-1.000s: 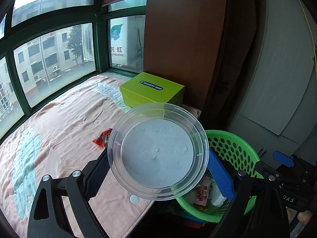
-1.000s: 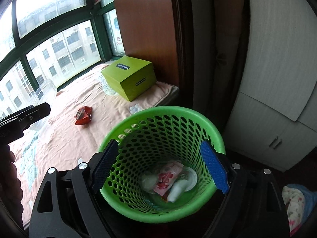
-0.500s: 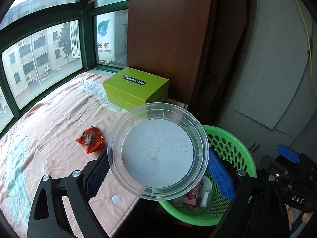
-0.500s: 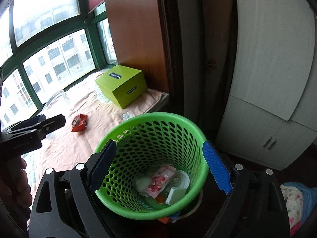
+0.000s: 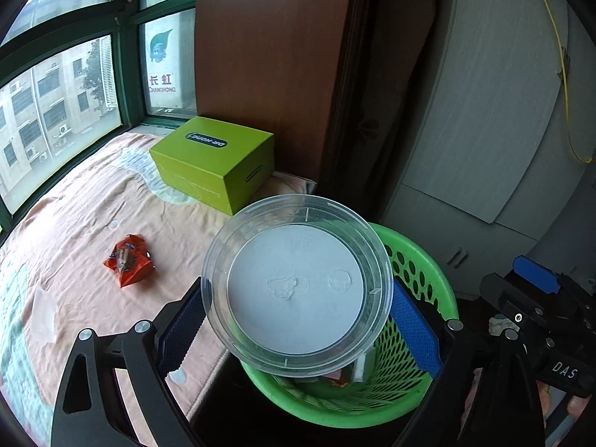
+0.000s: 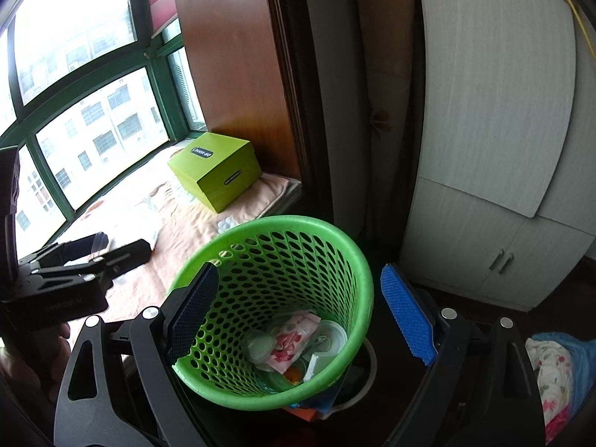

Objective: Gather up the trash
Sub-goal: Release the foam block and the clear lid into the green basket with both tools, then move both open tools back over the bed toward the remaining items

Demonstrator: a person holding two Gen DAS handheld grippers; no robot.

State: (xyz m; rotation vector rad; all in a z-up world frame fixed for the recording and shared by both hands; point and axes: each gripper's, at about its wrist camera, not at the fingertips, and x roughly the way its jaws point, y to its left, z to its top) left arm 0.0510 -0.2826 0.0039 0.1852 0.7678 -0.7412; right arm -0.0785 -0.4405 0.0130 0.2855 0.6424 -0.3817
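Note:
My left gripper is shut on a clear round plastic container, held with its base facing the camera, just over the near-left rim of the green perforated trash basket. The basket holds wrappers and cups. My right gripper is open and empty, its fingers on either side of the basket's top. A red snack wrapper lies on the pink bedding. A clear plastic scrap lies at the bedding's left. The left gripper shows at the left in the right wrist view.
A lime-green box sits on the bedding by the window. A brown wooden panel and grey cabinet stand behind the basket. Cloth lies on the floor at right. The right gripper's body is beside the basket.
My left gripper has carried the clear container rightward toward the basket. The right gripper has pulled back and up, so the basket looks farther off.

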